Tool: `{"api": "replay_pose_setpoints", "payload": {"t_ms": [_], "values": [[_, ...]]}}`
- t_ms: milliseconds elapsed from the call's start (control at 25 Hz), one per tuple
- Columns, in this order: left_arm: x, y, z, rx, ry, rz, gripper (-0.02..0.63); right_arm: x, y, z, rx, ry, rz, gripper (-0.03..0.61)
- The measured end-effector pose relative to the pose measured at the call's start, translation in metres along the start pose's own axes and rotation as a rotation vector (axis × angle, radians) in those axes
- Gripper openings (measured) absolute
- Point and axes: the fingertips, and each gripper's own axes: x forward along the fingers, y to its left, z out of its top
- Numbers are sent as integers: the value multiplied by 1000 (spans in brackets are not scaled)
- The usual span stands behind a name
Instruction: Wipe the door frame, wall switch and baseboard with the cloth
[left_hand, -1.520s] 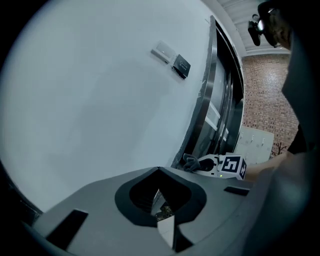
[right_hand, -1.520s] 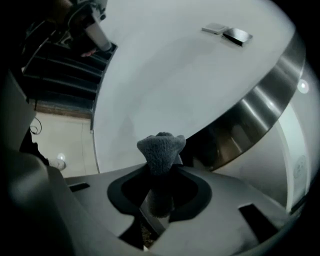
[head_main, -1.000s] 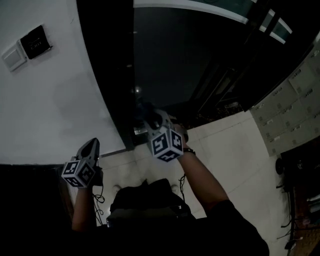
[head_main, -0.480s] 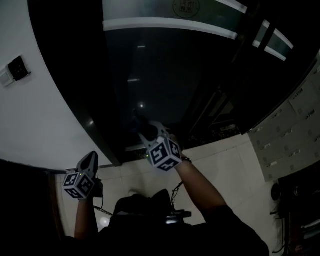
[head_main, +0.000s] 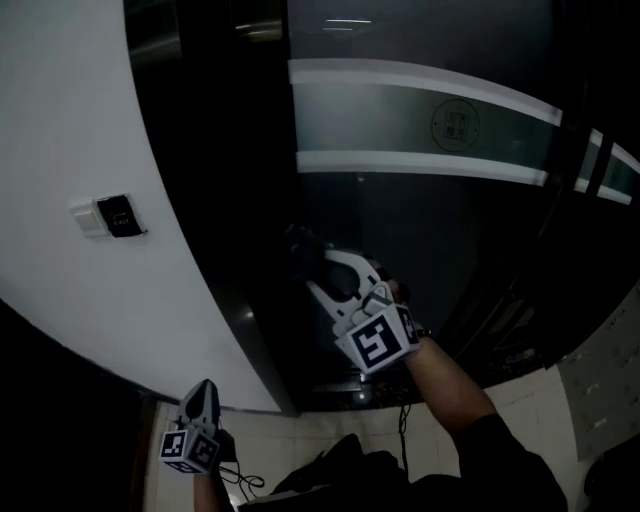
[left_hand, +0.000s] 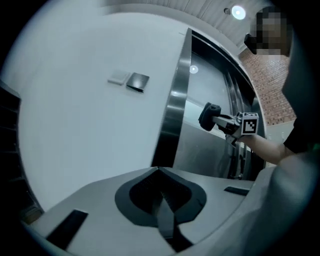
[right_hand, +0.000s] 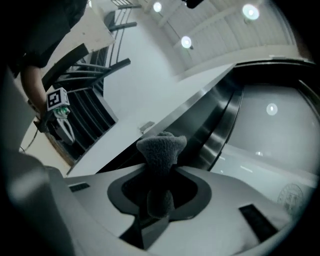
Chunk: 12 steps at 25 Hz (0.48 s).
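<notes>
My right gripper (head_main: 318, 262) is raised in front of the dark glass door (head_main: 420, 230), just right of the dark metal door frame (head_main: 215, 250). It is shut on a dark fuzzy cloth (head_main: 301, 243), which bunches out past the jaws (right_hand: 161, 147). The left gripper view shows the cloth (left_hand: 209, 116) close to the door; I cannot tell whether it touches. The wall switch (head_main: 112, 215) sits on the white wall left of the frame. My left gripper (head_main: 203, 392) hangs low, shut and empty (left_hand: 163, 200).
Two frosted bands (head_main: 420, 80) cross the glass door. A dark band (head_main: 60, 370) runs below the white wall (head_main: 60, 120). Pale floor tiles (head_main: 590, 400) lie at the lower right. A black railing (right_hand: 90, 112) shows in the right gripper view.
The head view has tilted up. My right gripper has risen along the door with the cloth. The left gripper now sits lower in the view.
</notes>
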Motion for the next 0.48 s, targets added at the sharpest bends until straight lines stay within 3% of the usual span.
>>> {"api": "replay_pose_setpoints", "payload": {"t_ms": [240,480], "values": [[-62,37,18,-12,-86,290,-8,73,-51,61,-75,-324,0,98],[-80,-8,27,-4,-200,569,-8,100,-85,115,-120,-607,51,98]]}}
